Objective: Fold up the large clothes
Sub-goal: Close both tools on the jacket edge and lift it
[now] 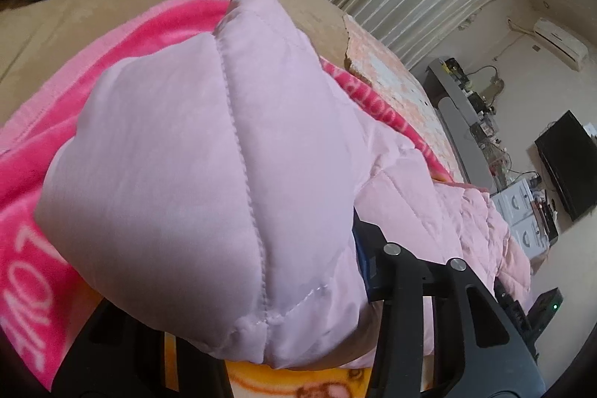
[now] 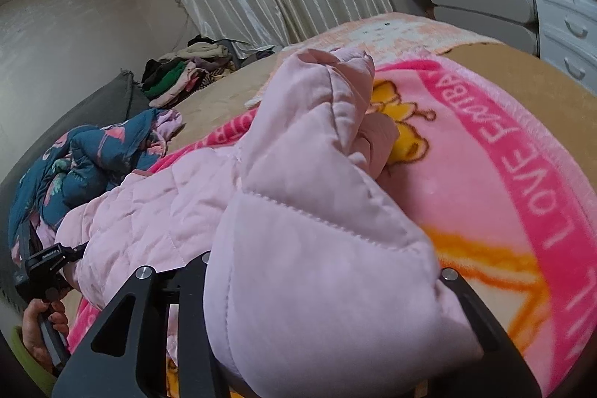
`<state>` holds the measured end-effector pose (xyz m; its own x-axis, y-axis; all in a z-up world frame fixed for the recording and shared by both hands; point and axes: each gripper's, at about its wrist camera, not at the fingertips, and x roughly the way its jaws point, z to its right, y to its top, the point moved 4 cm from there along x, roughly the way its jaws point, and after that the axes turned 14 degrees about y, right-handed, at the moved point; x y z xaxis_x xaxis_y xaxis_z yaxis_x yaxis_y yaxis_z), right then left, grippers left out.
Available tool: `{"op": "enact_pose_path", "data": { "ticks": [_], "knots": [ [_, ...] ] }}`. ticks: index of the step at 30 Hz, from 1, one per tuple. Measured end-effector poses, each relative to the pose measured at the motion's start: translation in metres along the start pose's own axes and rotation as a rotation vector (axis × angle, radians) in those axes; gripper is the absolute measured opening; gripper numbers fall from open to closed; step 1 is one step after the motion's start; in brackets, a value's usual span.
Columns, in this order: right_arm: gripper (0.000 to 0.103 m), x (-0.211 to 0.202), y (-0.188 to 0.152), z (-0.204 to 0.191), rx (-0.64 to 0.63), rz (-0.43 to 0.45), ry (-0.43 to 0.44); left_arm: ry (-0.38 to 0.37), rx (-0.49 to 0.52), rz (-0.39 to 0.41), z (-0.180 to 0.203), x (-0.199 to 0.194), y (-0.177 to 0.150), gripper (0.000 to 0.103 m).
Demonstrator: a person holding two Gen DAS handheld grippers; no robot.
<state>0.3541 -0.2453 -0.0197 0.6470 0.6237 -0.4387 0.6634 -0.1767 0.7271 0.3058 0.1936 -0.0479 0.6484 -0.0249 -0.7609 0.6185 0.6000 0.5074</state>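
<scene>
We see the pale pink quilted jacket [image 2: 317,211] lying on the bright pink blanket [image 2: 503,174] on the bed, one bunched end clamped in our left gripper [image 1: 298,286] and another clamped in our right gripper [image 2: 321,304].

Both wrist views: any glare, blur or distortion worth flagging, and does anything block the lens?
Left wrist view: strong fisheye bending, dark corners; the pink quilted jacket fills the centre and hides the left gripper fingertips; mild sheen near its hem. Right wrist view: same bending; the jacket covers the right gripper; soft, even light, no harsh glare.
</scene>
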Motion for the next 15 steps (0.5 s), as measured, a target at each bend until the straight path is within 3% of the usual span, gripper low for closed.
{"op": "enact_pose_path", "data": {
  "ticks": [15],
  "knots": [
    [0.038,-0.030,-0.025,-0.028,-0.028,-0.010,0.002,0.008,0.013,0.018,-0.013,-0.031,-0.019,0.035]
  ]
}}
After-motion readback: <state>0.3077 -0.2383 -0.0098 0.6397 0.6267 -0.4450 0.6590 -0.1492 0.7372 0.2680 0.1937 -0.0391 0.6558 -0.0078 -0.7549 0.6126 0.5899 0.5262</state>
